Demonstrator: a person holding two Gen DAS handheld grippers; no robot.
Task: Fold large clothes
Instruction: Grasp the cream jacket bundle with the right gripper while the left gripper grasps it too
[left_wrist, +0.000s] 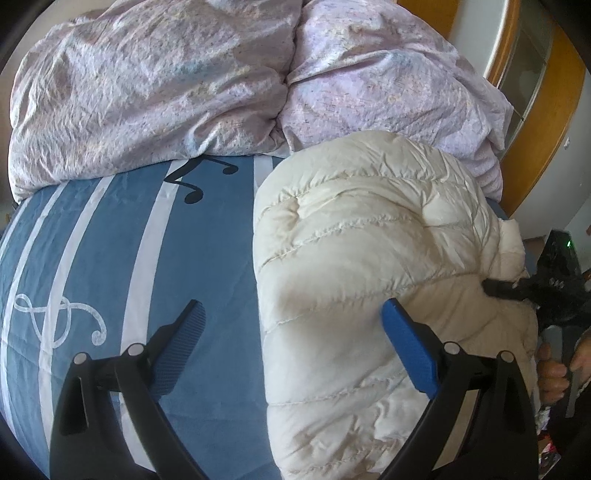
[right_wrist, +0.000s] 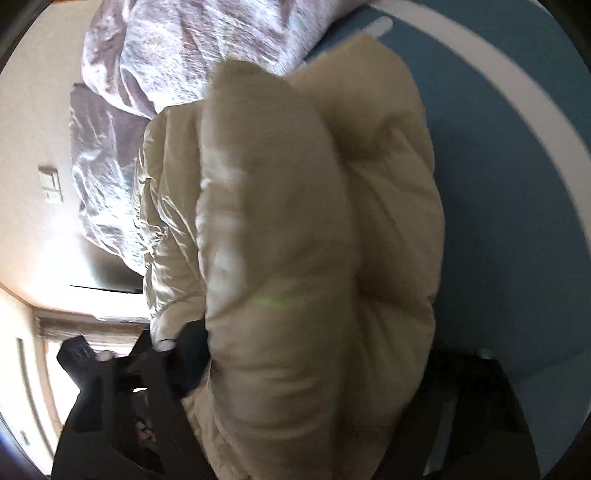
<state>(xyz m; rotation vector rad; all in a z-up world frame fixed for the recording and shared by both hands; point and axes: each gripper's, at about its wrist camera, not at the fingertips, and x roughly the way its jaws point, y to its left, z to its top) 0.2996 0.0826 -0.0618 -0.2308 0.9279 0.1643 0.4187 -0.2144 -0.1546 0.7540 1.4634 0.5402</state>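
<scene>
A cream quilted puffer jacket (left_wrist: 369, 266) lies bunched on the right side of a blue bed sheet with white stripes (left_wrist: 110, 258). My left gripper (left_wrist: 295, 332) is open and empty, low over the jacket's left edge; one blue pad (left_wrist: 181, 347) is over the sheet, the other (left_wrist: 410, 350) over the jacket. My right gripper shows in the left wrist view (left_wrist: 502, 288) at the jacket's right side, gripping a fold. In the blurred right wrist view the jacket (right_wrist: 303, 258) fills the frame and lies between the fingers (right_wrist: 184, 354).
A crumpled lilac duvet (left_wrist: 184, 85) is piled across the back of the bed. A wooden door frame (left_wrist: 535, 129) stands at the right. A hand (left_wrist: 554, 373) holds the right gripper's handle. The bed's right edge runs beside the jacket.
</scene>
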